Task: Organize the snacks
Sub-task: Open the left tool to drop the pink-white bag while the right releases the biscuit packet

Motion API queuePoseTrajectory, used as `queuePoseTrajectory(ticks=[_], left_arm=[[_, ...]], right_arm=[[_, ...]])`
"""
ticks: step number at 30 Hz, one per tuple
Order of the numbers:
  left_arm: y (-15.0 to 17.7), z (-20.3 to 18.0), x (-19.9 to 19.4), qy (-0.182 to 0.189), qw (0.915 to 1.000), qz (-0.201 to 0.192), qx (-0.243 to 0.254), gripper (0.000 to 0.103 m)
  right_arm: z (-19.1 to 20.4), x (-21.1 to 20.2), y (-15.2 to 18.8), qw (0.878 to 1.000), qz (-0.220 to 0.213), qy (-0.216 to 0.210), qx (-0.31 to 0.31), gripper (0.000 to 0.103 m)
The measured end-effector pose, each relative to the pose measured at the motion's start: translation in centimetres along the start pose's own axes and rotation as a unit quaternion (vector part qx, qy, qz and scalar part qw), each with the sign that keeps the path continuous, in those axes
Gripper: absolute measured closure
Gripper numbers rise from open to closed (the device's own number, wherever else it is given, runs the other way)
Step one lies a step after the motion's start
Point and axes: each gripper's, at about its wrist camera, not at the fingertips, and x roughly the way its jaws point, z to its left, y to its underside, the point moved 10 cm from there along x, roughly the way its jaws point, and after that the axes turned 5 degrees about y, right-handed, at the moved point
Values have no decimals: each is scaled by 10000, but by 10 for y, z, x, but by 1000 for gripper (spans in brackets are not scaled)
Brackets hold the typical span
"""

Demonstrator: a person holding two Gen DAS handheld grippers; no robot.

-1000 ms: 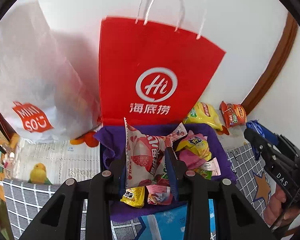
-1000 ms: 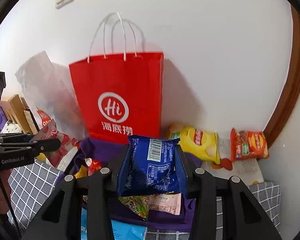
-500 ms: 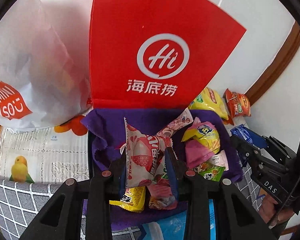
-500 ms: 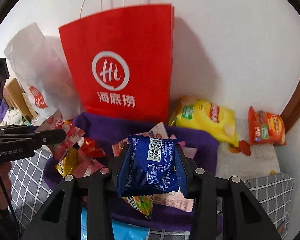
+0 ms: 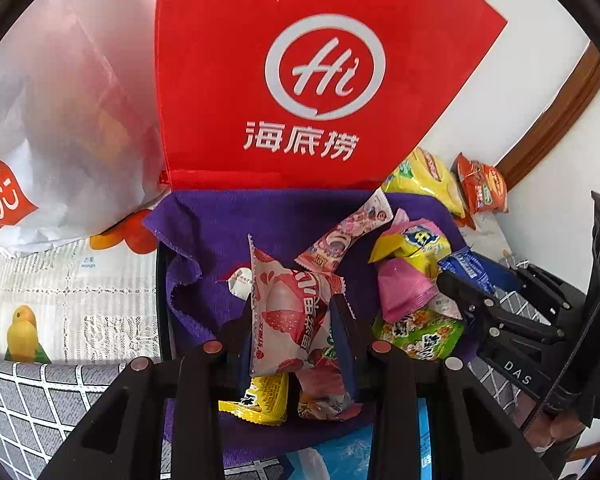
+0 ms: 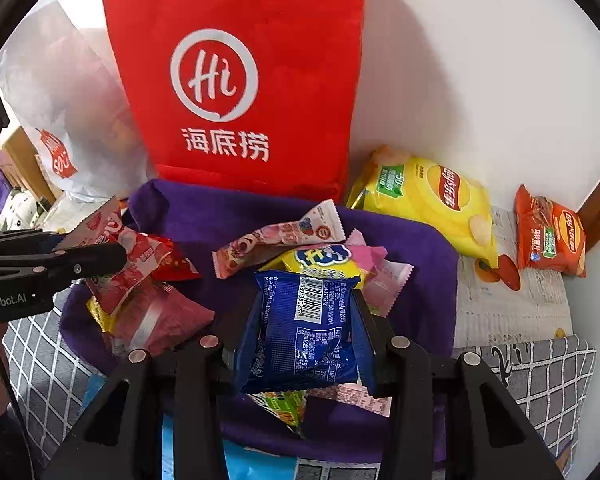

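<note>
The left wrist view showed the left gripper (image 5: 296, 320) clamped on a pink-and-white snack packet (image 5: 288, 316), held upright between its two fingers above a purple cloth (image 5: 220, 220). The cloth lined a dark-rimmed tray and carried a loose heap of snacks — a long pink wrapper (image 5: 346, 236) lying aslant, a yellow-and-pink pouch (image 5: 412, 264), a green packet (image 5: 420, 334) beside it, and a small yellow packet (image 5: 260, 400) low under the held one. Behind the cloth stood a red paper bag (image 5: 300, 80) with a white round logo, and to its left a white plastic bag (image 5: 60, 120). At the right edge the right gripper (image 5: 466, 284) entered the frame, carrying a blue packet (image 5: 476, 270) over the heap.

The right wrist view showed that same gripper (image 6: 304, 328) closed on the blue packet (image 6: 300, 328), barcode side facing the camera, poised over the right part of the cloth (image 6: 412, 280). A yellow-and-blue packet (image 6: 320, 262) lay just behind it. The left gripper (image 6: 80, 258) reached in from the left with its pink packet (image 6: 116, 252) pinched. Beyond the cloth, against the wall, lay a yellow crisp bag (image 6: 424, 204) and, well apart to its right, an orange crisp bag (image 6: 550, 236) — both on a printed sheet over the desk's grey checked cover (image 6: 540, 380).
</note>
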Motion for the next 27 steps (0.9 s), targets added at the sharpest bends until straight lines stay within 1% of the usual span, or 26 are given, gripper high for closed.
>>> queuePoseTrajectory(ticks=[6,14,27], left_arm=[[1,-3,5,-52,9999,48,114,70],[1,1,9,-45,9999,93,51,70],[1,1,9,-51,9999,120,26,69]], right_arm=[[-3,8,4,9999,155,26,21,59],[-2,13,6,9997,252,73,-31,58],[0,14,6,9995,282,98,-95,57]])
